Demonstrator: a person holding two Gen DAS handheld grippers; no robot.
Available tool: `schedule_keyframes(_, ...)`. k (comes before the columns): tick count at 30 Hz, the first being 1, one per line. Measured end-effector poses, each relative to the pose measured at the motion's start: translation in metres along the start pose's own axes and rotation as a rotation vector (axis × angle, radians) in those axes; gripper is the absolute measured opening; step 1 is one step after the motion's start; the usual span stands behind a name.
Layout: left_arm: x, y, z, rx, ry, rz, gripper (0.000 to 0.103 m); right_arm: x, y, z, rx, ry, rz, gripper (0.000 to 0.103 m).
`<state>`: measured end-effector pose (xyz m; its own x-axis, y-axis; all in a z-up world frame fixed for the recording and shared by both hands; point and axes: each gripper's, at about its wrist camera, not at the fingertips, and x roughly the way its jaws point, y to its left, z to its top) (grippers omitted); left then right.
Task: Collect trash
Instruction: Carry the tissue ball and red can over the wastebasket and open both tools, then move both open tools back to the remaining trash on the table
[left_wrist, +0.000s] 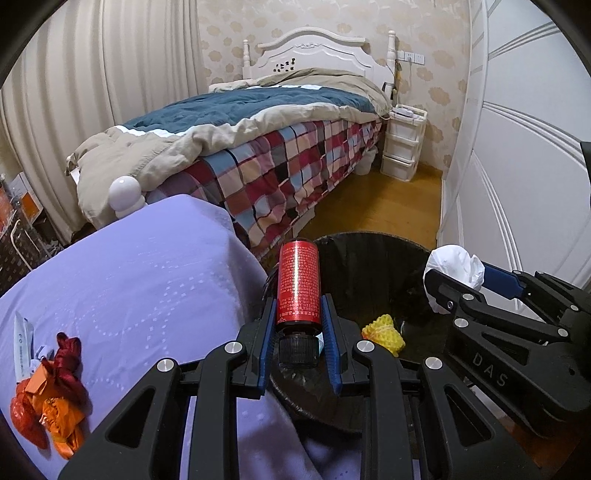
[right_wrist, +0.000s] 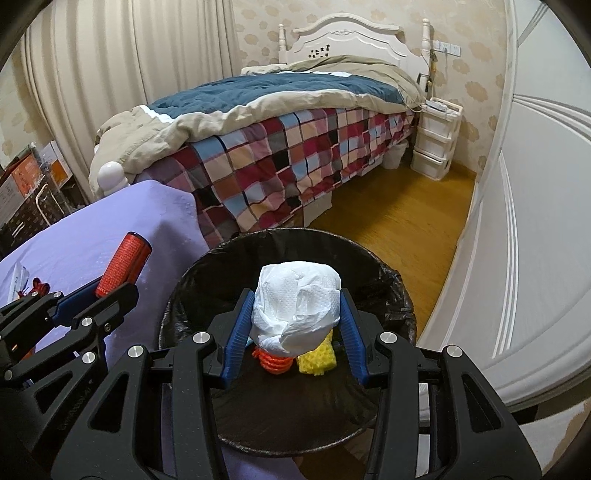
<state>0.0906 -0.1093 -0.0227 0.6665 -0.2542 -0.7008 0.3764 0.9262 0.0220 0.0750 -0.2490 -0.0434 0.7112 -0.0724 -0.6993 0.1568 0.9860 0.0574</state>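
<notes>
My left gripper is shut on a red bottle with a black cap, held at the near left rim of the black-lined trash bin. My right gripper is shut on a crumpled white tissue wad and holds it over the bin's opening. In the bin lie a yellow foam net and an orange net. The right gripper with the tissue also shows in the left wrist view. The left gripper with the bottle shows in the right wrist view.
A table with a purple cloth is left of the bin, with red and orange wrappers and a white packet on it. A bed with a plaid cover lies ahead. A white wardrobe is at right, a drawer unit beyond.
</notes>
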Motion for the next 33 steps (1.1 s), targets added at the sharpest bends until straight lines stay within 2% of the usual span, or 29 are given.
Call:
schedule_keyframes(7,0.011,-0.001,0.002,0.000,0.023,0.011,0.025,0.009,-0.007,-0.001,0.012,0.014,-0.003,0.047)
schedule_keyframes(8,0.012,-0.001,0.002,0.000,0.028,0.014,0.027,0.010,-0.008,-0.001,0.015,0.015,-0.006,0.052)
schedule_keyframes(9,0.012,-0.001,0.002,-0.002,0.031,0.016,0.032,0.010,-0.009,-0.001,0.022,0.014,-0.010,0.057)
schedule_keyframes(12,0.011,0.001,0.002,-0.008,0.026,0.022,0.050,0.010,-0.013,-0.002,0.038,0.009,-0.020,0.059)
schedule_keyframes(15,0.009,0.002,0.003,-0.017,0.015,0.028,0.063,0.010,-0.016,-0.003,0.051,0.009,-0.029,0.060)
schedule_keyframes(20,0.001,0.007,0.001,-0.023,-0.001,0.050,0.071,0.005,-0.016,-0.006,0.053,0.004,-0.040,0.065)
schedule_keyframes(33,-0.039,0.041,-0.026,-0.065,-0.017,0.131,0.073,-0.018,0.019,-0.021,0.029,0.009,0.014,0.066)
